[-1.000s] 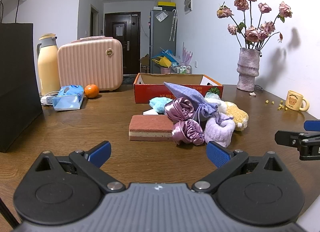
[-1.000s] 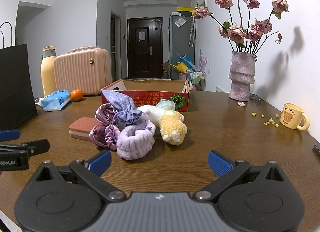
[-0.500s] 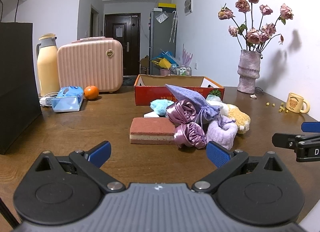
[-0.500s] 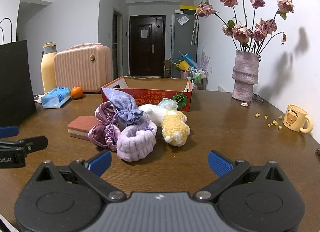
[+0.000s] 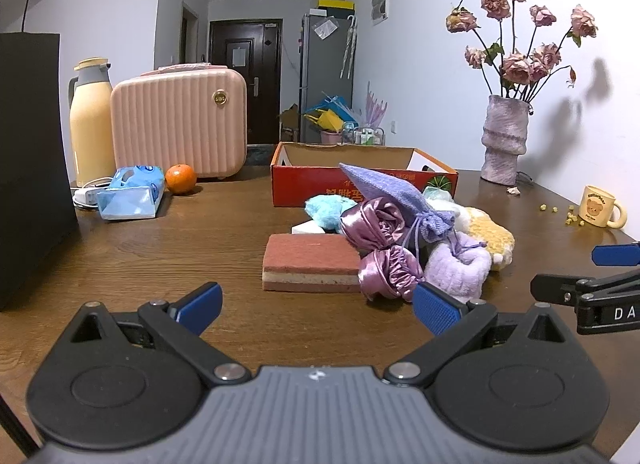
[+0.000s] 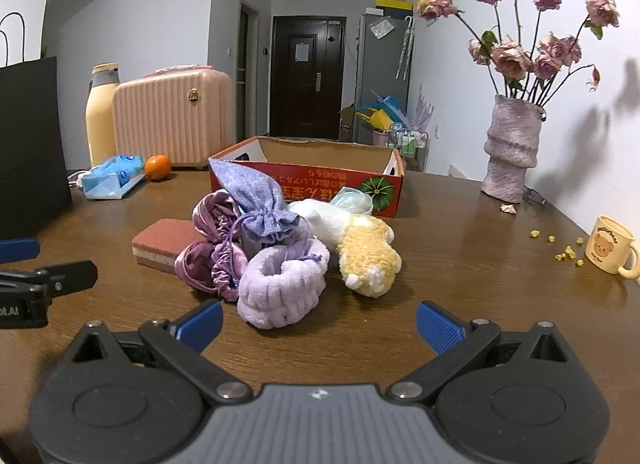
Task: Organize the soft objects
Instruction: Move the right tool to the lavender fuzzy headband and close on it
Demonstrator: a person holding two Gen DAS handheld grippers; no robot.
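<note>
A pile of soft things lies mid-table: a red sponge (image 5: 312,264), satin scrunchies (image 5: 386,270), a lavender drawstring pouch (image 6: 256,199), a lilac fluffy band (image 6: 280,288), a yellow-white plush (image 6: 368,256) and a teal plush (image 5: 326,209). Behind them stands an open red cardboard box (image 6: 320,179). My left gripper (image 5: 316,310) is open and empty, just short of the sponge. My right gripper (image 6: 318,322) is open and empty, just short of the lilac band.
A black paper bag (image 5: 32,167) stands at the left. A pink case (image 5: 180,123), thermos (image 5: 90,119), tissue pack (image 5: 132,193) and orange (image 5: 181,178) sit back left. A vase of roses (image 6: 512,151) and a bear mug (image 6: 610,250) are on the right.
Both grippers have moved slightly closer to the pile and a little higher; both stay open. The objects have not moved.
</note>
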